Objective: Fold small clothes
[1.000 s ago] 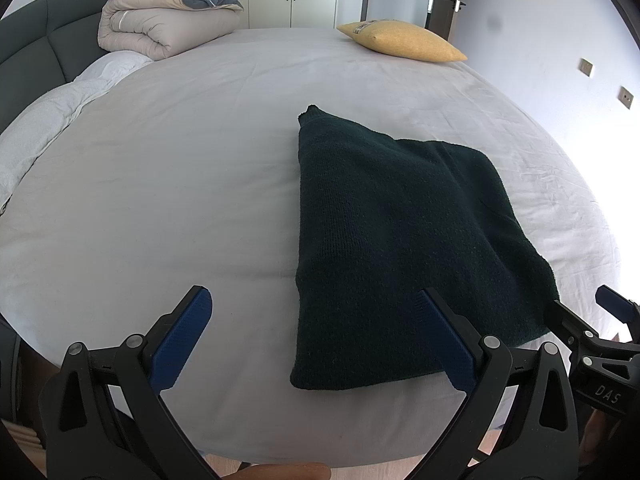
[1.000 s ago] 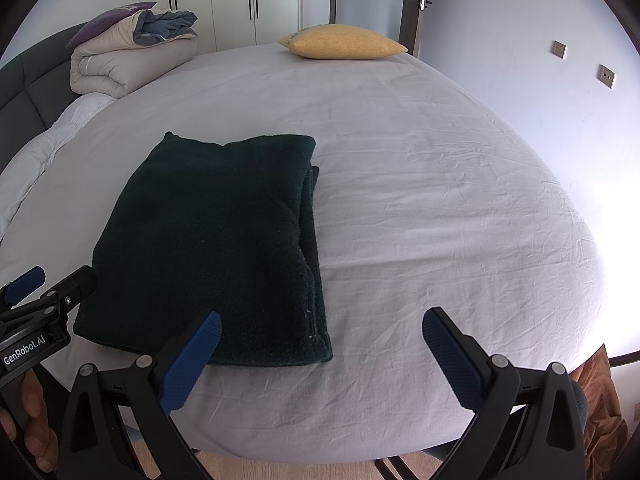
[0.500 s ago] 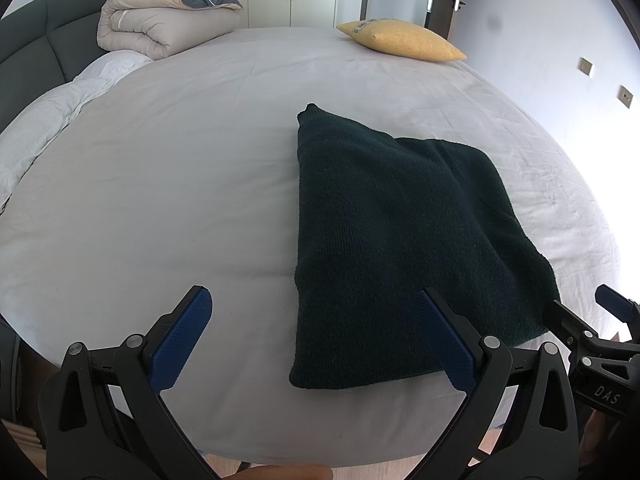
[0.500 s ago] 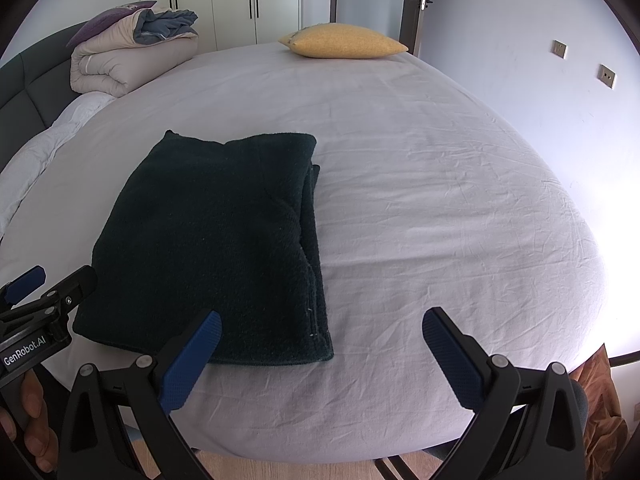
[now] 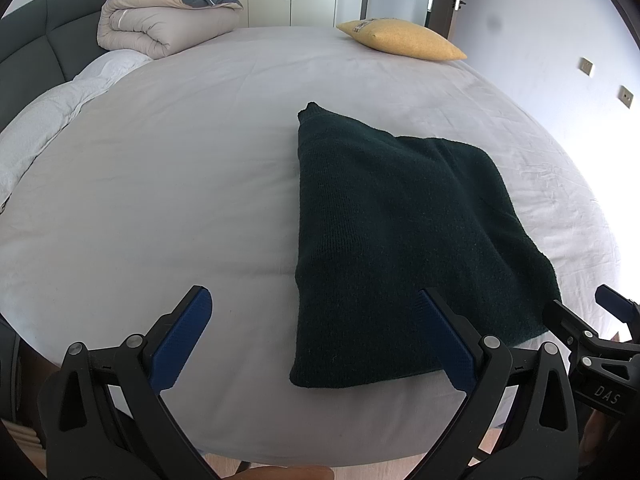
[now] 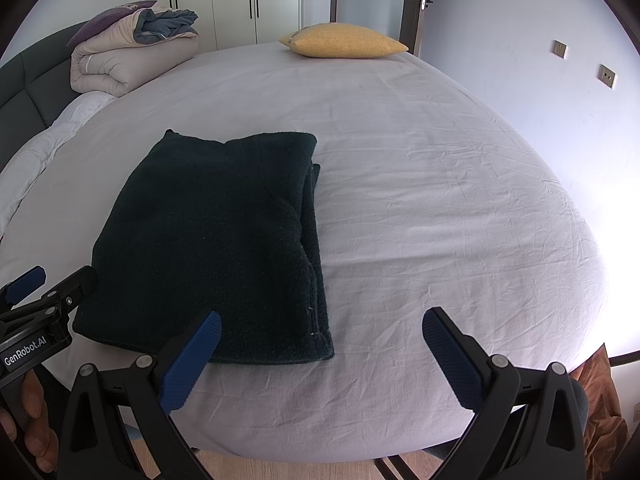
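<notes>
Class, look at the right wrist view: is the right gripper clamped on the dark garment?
No: the right gripper is open, its fingers apart above the sheet, beside the dark garment.

1. Sweater (image 5: 404,240): dark green knit cloth, matt, fuzzy nap; fine ribbing shows in the left wrist view.
2. Sheet (image 6: 440,208): pale cloth, matt, lightly creased right of the sweater.
3. Left gripper (image 5: 316,332), right gripper (image 6: 322,340): black frames, apparently matt plastic; blue pads (image 6: 188,364) finely textured; metal-looking pivot pins.
4. Pillow (image 6: 344,42) beyond the sweater: yellow woven cloth.
5. Floor (image 6: 280,468): wood-look, smooth.
</notes>
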A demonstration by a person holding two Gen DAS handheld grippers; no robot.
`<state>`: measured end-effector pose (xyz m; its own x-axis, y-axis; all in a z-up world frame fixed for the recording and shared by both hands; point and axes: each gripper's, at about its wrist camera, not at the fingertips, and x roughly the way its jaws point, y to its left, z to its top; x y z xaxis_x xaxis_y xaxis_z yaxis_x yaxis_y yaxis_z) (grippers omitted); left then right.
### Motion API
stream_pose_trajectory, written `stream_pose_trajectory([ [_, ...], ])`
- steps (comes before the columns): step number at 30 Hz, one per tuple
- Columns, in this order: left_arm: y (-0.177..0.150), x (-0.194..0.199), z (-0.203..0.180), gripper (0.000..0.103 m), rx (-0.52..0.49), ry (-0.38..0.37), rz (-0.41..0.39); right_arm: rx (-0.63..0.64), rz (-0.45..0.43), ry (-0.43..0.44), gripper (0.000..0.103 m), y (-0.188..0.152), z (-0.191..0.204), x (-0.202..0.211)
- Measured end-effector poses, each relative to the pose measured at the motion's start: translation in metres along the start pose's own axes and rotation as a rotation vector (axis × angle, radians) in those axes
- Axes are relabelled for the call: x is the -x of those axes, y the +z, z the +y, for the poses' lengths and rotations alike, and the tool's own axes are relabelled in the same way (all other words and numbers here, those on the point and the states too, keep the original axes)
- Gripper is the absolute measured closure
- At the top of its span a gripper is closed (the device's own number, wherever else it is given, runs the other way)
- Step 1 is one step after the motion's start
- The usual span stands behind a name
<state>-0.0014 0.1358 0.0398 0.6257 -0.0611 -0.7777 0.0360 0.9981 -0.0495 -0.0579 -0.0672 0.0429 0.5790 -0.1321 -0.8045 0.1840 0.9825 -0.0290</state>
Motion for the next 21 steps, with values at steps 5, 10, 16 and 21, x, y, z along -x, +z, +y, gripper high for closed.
stream_pose_trajectory([
  [5, -0.0004, 0.0004, -0.0004, 0.000, 0.001, 0.000, 0.000, 0.000, 0.000, 0.000, 0.000, 0.0000, 0.0001, -0.0001],
  [10, -0.0008, 0.0006, -0.0005, 0.000, 0.002, 0.000, 0.001, 0.000, 0.000, 0.000, 0.000, -0.0003, 0.0009, -0.0004],
  [16, -0.0028, 0.0005, -0.0006, 0.000, 0.001, 0.000, 0.001, -0.001, 0.000, 0.001, 0.000, 0.0000, 0.0005, -0.0003],
  [21, -0.0021, 0.0003, -0.0003, 0.000, 0.001, 0.000, 0.002, 0.000, 0.000, 0.001, 0.000, 0.0004, 0.0000, -0.0006],
])
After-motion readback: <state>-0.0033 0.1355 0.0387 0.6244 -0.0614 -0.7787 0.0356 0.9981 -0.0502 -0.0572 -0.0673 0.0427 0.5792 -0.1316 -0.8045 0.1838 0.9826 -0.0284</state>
